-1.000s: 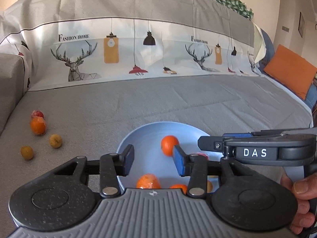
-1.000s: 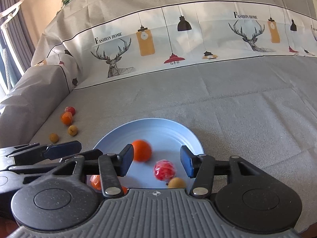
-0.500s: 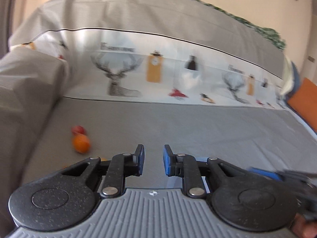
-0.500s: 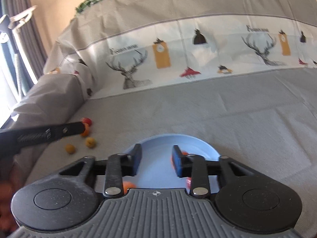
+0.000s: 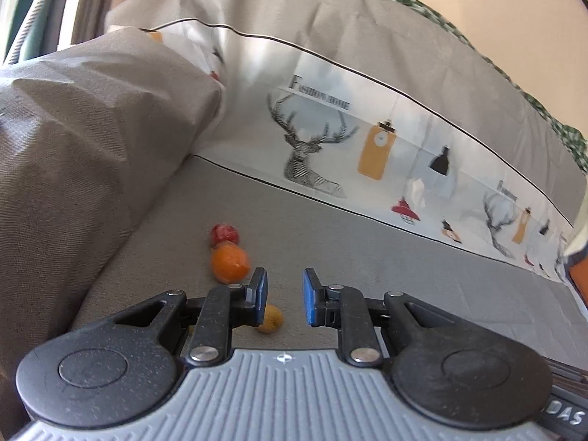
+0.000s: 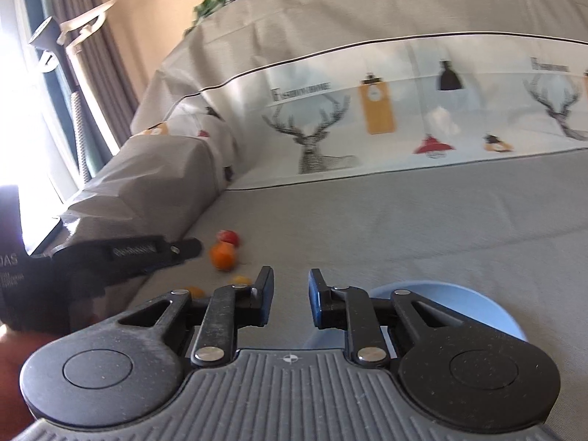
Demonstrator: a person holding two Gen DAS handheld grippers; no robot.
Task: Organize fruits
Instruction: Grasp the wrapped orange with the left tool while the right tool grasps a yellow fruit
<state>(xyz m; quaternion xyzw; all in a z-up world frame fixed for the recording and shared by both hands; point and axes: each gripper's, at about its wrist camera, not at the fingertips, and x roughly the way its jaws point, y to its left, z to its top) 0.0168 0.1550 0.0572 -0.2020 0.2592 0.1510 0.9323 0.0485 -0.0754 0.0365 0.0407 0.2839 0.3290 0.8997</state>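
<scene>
Loose fruit lies on the grey sofa seat near the left armrest. In the left wrist view I see a red fruit (image 5: 223, 234), an orange (image 5: 228, 261) touching it, and a small yellow fruit (image 5: 271, 318) partly behind my left finger. My left gripper (image 5: 283, 296) is open and empty, just short of the orange. In the right wrist view my right gripper (image 6: 291, 297) is open and empty, above the seat left of the blue plate (image 6: 474, 312). The same orange (image 6: 222, 255), red fruit (image 6: 228, 237) and two small yellow fruits (image 6: 240, 279) show there.
The covered armrest (image 5: 84, 169) rises at the left. The sofa back with a deer-print cloth (image 5: 367, 154) stands behind the fruit. The left gripper's body (image 6: 110, 261) reaches in from the left of the right wrist view. An orange cushion (image 5: 578, 275) sits far right.
Both grippers have swung left, away from the blue plate toward the loose fruit by the armrest. The left gripper is closer to the orange. Both sets of jaws are narrower than one second ago.
</scene>
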